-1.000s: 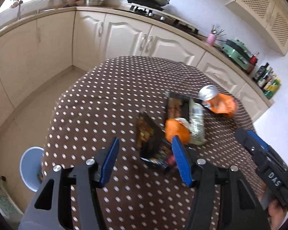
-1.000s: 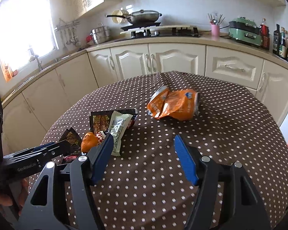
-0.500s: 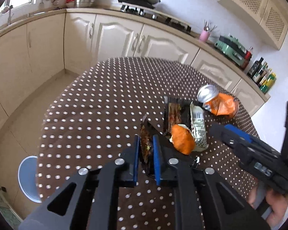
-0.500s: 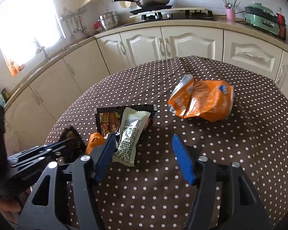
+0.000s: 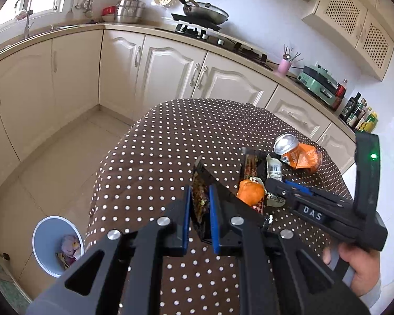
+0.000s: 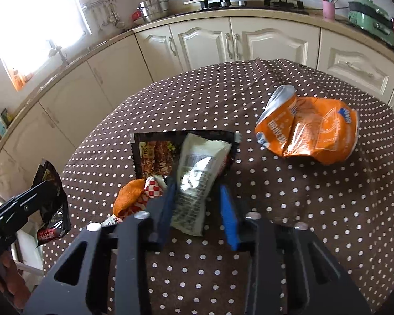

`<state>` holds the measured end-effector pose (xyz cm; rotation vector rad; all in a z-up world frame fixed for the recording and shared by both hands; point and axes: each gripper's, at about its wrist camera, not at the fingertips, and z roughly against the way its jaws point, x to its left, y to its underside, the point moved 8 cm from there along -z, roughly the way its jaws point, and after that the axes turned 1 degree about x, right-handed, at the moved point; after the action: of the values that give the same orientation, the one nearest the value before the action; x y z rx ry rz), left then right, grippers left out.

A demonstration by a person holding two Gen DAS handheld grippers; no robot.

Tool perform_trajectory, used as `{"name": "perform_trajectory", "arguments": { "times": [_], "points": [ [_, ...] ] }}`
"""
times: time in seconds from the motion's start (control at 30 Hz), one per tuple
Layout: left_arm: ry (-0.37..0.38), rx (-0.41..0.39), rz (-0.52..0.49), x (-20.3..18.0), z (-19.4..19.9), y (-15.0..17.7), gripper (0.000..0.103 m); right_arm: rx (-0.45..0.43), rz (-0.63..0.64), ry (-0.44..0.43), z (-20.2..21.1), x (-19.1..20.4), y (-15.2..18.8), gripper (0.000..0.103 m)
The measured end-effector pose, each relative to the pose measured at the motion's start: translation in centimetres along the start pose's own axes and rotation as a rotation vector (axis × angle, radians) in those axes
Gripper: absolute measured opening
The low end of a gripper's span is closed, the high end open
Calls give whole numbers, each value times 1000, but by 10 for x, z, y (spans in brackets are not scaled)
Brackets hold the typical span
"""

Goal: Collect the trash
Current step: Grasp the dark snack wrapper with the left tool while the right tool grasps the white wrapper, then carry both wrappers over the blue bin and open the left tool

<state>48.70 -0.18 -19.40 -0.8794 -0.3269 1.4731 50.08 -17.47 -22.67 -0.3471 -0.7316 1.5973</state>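
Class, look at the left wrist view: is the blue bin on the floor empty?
No: the blue bin beside the table already holds crumpled wrappers at its bottom.

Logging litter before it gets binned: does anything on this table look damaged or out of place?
Yes. An orange can lies on its side, crushed. Wrappers are strewn about: a white wrapper overlaps a flat black wrapper, beside an orange scrap.

Bright window (image 6: 36, 23) glare, fisheye-warped edges
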Motion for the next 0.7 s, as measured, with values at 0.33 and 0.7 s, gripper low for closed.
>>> {"name": "perform_trajectory", "arguments": {
  "times": [0.33, 0.7],
  "points": [
    [26, -32, 3, 4, 26, 4, 12, -66, 12, 43, 28, -2, 8, 13],
    [3, -86, 50, 43, 70, 12, 12, -187, 130, -85, 86, 92, 18, 13]
  ]
}}
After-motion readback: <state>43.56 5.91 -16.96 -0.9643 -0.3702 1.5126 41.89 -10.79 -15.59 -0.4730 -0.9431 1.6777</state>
